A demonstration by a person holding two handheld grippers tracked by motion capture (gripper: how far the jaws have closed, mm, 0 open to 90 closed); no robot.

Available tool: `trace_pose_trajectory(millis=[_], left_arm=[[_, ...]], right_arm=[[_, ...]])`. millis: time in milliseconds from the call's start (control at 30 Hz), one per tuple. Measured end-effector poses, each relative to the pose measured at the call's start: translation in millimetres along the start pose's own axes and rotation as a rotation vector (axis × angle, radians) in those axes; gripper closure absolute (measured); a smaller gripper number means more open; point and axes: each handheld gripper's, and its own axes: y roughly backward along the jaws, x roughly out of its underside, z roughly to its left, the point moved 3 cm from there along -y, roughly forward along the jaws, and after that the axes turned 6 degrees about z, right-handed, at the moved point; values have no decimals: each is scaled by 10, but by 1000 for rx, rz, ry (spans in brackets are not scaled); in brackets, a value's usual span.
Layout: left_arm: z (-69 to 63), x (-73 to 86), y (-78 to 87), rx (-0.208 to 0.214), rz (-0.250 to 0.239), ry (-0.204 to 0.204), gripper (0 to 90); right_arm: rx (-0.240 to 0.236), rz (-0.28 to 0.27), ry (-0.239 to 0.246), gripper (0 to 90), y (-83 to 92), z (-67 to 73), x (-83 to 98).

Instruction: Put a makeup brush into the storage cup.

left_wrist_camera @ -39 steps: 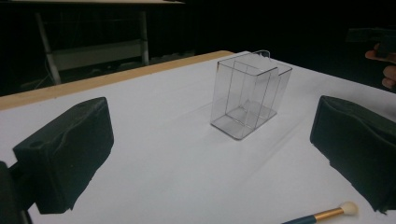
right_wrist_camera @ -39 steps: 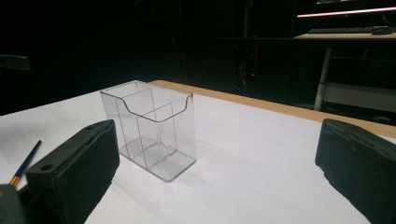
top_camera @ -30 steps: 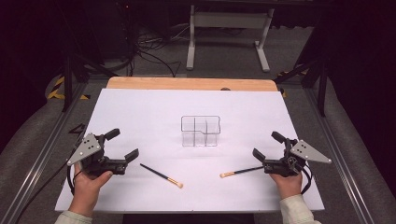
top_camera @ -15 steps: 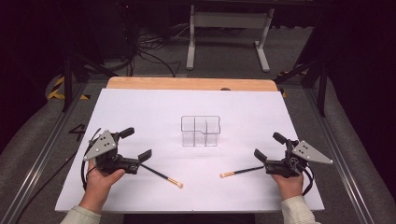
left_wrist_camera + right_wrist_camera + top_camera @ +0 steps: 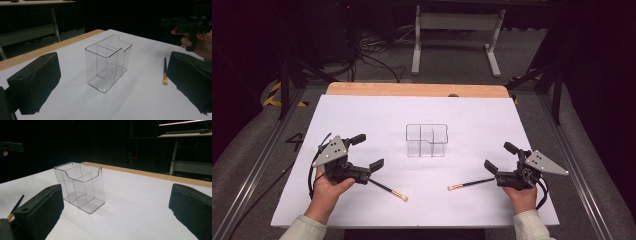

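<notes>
- We see two slim brushes with dark handles and tan tips lying flat on the white table point(image 5: 472, 115), one either side of a clear divided holder point(image 5: 427, 141).
- The left brush point(image 5: 390, 190) lies just beside our left gripper point(image 5: 366, 156), tip pointing towards the table's near edge.
- The right brush point(image 5: 468, 184) runs from its tip up to our right gripper point(image 5: 501, 159).
- Left gripper — jaws spread wide, holding nothing, above the brush's handle end.
- Right gripper — jaws wide apart too, empty; whether it touches the brush we cannot tell.
</notes>
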Motion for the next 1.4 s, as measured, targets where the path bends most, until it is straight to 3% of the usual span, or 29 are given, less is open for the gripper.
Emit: trace_pose_trajectory(millis=[200,367,500,633,833,1033,1267,1400], left_arm=[[-10,-46,-22,15,12,-9,2],[-4,-112,-21,40,66,-47,3],[-14,-174,-19,71,136,-106,5],[-19,-228,-23,74,186,-148,3],[-13,-274,-40,80,258,-187,5],[-11,-293,-71,111,343,-242,24],[-16,-333,-90,115,406,-289,27],[-5,-335,-114,137,479,-317,32]], right_arm=[[-6,0,2,5,-8,5,1],[-6,0,3,5,-4,3,2],[-8,7,2,5,-9,3,8],[-9,9,0,5,-10,5,13],[-10,9,0,5,-8,7,16],[-12,11,1,5,0,7,19],[-12,12,-1,5,7,7,27],[-14,12,-2,5,13,8,31]])
